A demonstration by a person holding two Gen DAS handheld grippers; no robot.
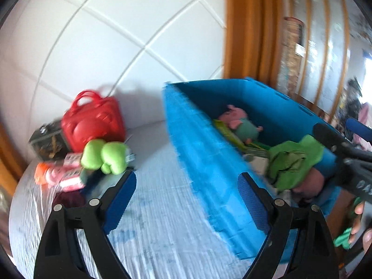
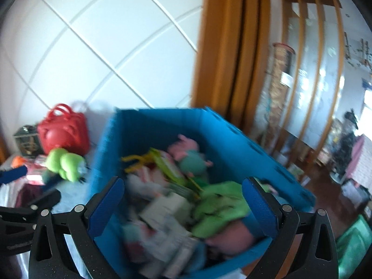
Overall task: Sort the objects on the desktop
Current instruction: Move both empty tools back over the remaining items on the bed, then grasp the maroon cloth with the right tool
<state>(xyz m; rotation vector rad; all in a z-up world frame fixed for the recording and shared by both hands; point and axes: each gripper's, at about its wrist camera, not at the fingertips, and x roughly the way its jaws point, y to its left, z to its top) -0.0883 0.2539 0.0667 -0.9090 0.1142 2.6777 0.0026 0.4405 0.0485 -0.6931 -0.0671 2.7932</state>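
Both empty and spread wide: left hand-held gripper (image 1: 188, 200) nearer the green plush (image 1: 104, 157) lying ahead-left, right hand-held gripper (image 2: 183, 207) over the blue bin (image 2: 111, 162).

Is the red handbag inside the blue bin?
No, the red handbag stands on the bedcover outside the blue bin, left of it.

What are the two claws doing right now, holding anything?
Left gripper: open, nothing held, over the table beside the blue bin.
Right gripper: open wide, nothing held, above the toys in the bin.
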